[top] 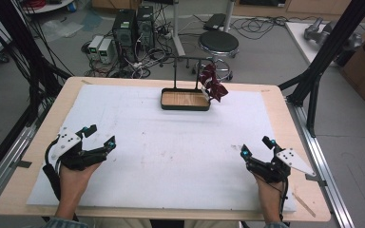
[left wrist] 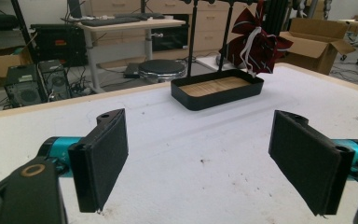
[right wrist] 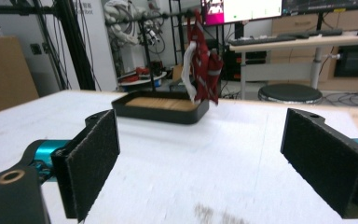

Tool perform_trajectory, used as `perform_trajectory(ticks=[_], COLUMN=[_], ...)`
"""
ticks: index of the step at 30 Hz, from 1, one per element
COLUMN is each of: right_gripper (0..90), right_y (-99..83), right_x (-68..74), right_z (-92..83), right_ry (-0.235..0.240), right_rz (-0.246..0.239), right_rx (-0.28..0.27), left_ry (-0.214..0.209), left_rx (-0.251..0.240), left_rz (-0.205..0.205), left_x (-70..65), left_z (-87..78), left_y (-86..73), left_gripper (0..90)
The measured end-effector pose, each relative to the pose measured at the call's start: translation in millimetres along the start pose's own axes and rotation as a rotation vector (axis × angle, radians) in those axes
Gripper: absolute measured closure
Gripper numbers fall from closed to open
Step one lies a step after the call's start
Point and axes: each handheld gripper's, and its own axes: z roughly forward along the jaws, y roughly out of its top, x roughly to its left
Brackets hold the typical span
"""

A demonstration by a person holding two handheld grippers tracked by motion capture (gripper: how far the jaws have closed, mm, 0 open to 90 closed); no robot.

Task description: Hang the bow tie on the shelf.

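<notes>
Nearest the person, both hands rest on the white mat (top: 171,156) at the near edge of the table. The left gripper (top: 96,136) sits near the left side with its jaws spread wide and nothing between them; the left gripper view shows the two black pads (left wrist: 103,156) far apart over bare mat. The right gripper (top: 255,147) sits near the right side, likewise spread and empty, its pads (right wrist: 93,161) well apart in the right gripper view.

Farther off, at the far middle of the mat, stands a black tray (top: 185,106) with a wooden floor and a thin black rack (top: 188,59) rising from it. A dark red bow (top: 213,84) with white ribbon hangs from the rack's right end, just above the tray's right edge.

Judging by this, the work has not begun: the bow hangs untouched, well apart from both grippers, and reaching for it is all still ahead.
</notes>
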Motion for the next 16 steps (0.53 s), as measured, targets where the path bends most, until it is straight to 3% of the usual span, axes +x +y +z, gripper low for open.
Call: perform_trajectory(ticks=[5, 16], right_gripper=[10.6, 10.6], right_y=[-13.0, -15.1], right_x=[2.1, 4.5], right_z=[-2.3, -3.5], right_ry=[-0.003, -0.008], right_rz=[0.006, 0.008], right_rx=[0.021, 0.028], left_ry=[0.001, 0.005], left_rx=[0.006, 0.01], left_rz=[0.002, 0.005], left_x=[-0.3, -0.3], left_z=[0.8, -0.4], left_y=[-0.9, -1.2], left_gripper=[20.0, 20.0])
